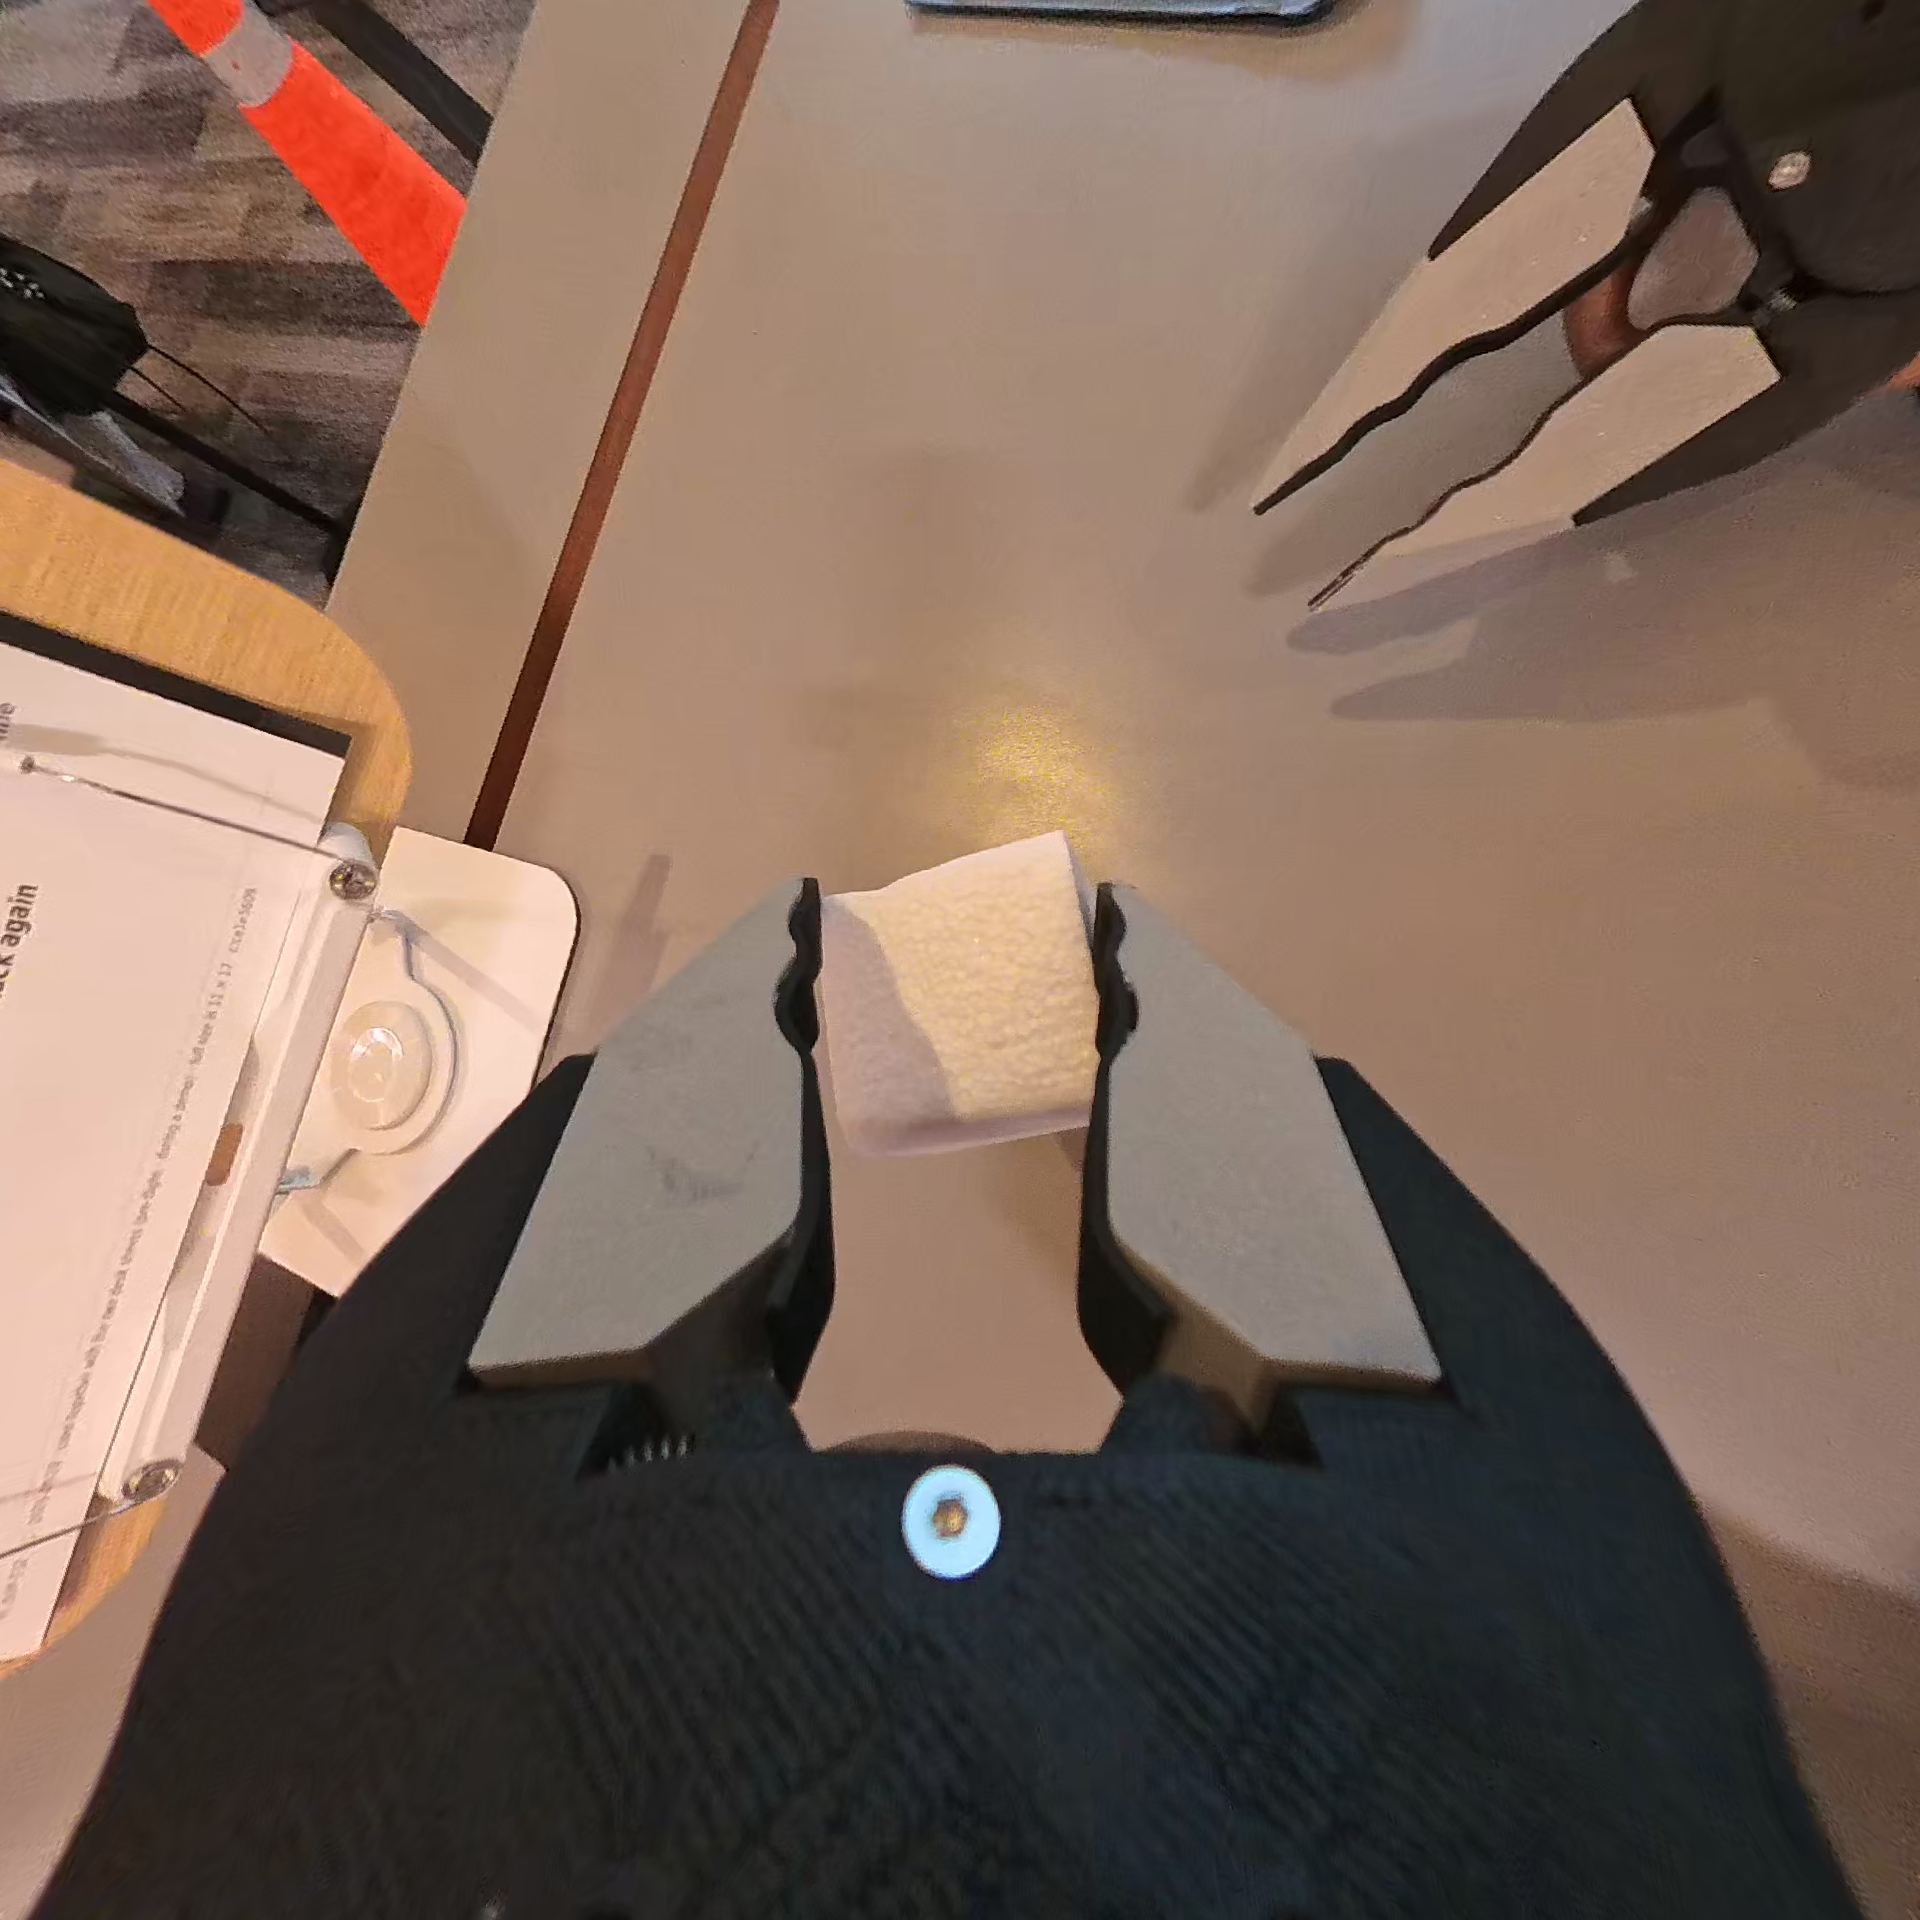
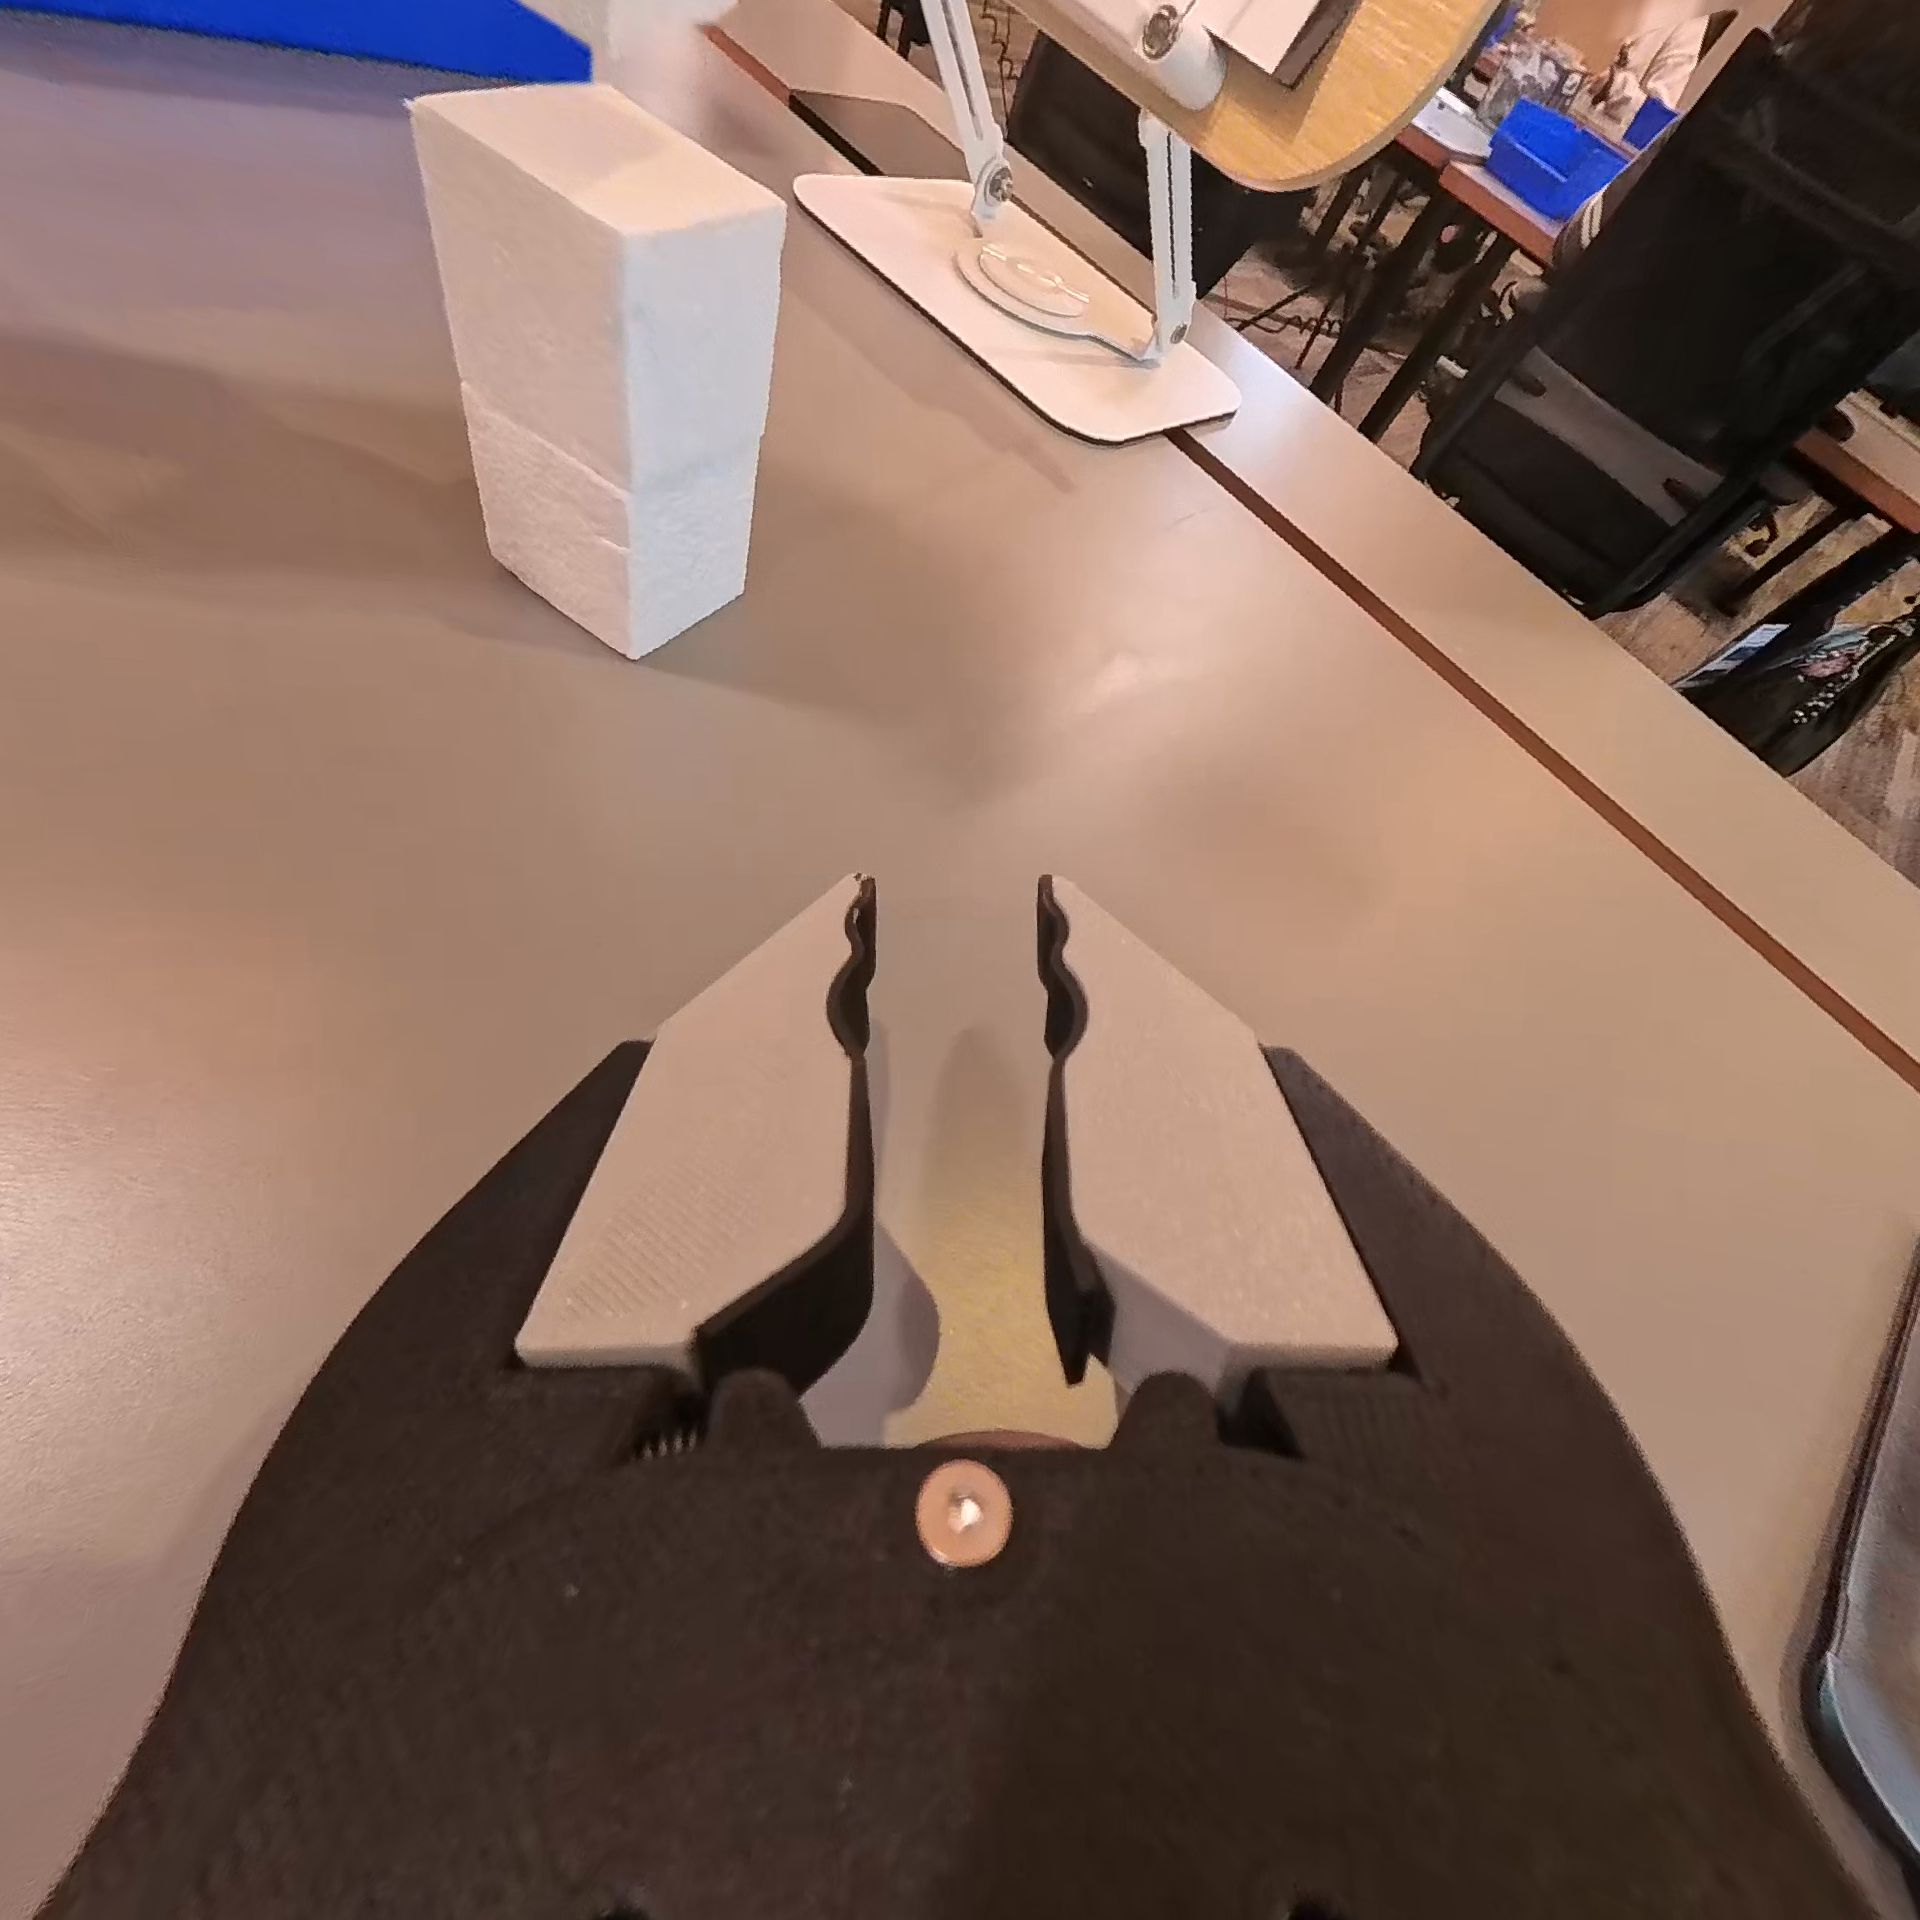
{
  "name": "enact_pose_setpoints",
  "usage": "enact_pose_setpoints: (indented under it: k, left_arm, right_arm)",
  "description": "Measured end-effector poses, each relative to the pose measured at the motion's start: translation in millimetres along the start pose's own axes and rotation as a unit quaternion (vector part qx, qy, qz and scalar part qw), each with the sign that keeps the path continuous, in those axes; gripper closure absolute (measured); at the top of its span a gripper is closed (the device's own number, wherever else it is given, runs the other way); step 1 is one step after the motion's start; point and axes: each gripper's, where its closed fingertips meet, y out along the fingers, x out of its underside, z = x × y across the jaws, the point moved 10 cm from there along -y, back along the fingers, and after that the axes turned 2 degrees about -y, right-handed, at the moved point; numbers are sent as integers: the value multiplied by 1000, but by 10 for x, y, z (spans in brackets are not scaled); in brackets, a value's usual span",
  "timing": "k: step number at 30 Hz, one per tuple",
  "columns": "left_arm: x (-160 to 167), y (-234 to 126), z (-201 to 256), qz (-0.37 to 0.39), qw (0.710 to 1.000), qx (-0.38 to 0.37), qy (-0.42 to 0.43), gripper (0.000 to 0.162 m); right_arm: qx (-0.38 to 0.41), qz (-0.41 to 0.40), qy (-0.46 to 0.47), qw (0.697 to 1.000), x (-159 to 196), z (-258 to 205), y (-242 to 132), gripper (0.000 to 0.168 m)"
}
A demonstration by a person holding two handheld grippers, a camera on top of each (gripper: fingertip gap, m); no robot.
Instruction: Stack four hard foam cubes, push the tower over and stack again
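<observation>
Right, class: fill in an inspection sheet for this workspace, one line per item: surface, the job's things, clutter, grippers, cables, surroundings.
Surface: beige table, brown seam strip along it.
Job's things: two foam cubes stacked; another foam cube between the left gripper's fingers.
Clutter: white stand base with a clear sheet holder; dark object at the right edge.
Grippers: left gripper shut on the cube; right gripper open, empty.
Cables: black wires on the floor.
Surroundings: carpet, orange post, blue bins, chairs.
</observation>
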Motion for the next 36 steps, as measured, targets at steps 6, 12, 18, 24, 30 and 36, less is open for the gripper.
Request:
enact_pose_setpoints:
  k: [6, 12, 18, 24, 30, 36]
  left_arm:
    - [-21, 108, 41, -3, 999, 23, 39, 111]
    - [-45, 133, 11, 12, 995, 47, 89, 111]
    - [7, 188, -28, 28, 992, 74, 96, 111]
    - [44, 215, -65, 36, 993, 66, 86, 111]
    - [61, 182, -57, 38, 993, 66, 87, 111]
    - [94, 213, -53, 29, 993, 65, 91, 111]
  right_arm:
    - [1, 3, 0, 1000, -10, 0, -12, 140]
    - [2, 5, 2, 1000, -12, 7, -17, 140]
    - [0, 7, 1, 1000, -19, 3, -20, 140]
    - [-2, 8, -3, 1000, -30, -17, -20, 140]
    - [-4, 8, -4, 1000, -33, -23, -17, 140]
    - [-2, 8, -3, 1000, -31, -20, -16, 140]
